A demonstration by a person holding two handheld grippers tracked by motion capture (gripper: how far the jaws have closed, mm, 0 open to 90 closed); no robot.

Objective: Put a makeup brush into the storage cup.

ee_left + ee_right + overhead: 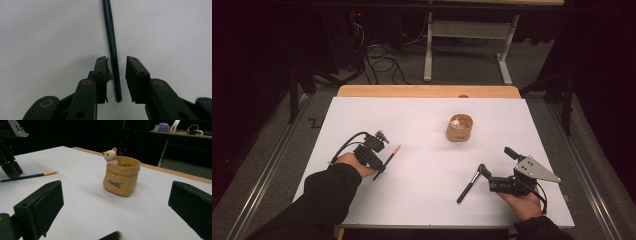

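Two claws at work, one per hand, on a white table.

High view, left claw: at the near left of the table, over the dark end of a thin paintbrush.
High view, paintbrush: lies flat, gold ferrule end pointing away toward the table's middle.
High view, right claw: at the near right, jaws wide apart.
High view, black brush: lies flat just left of the right claw.
High view, pot: tan bag-shaped holder with a small bear at its rim, standing alone past the table's middle, well apart from both claws.

Left gripper view, left claw: jaws narrowly apart, paintbrush handle between them; one pad touches or nearly touches it, the other stands clear.

Right gripper view, right claw: jaws spread, nothing between the pads.
Right gripper view, pot: upright ahead, unobstructed.
Right gripper view, black brush bristles: at the bottom edge.
Right gripper view, paintbrush: far left, beside the left claw.
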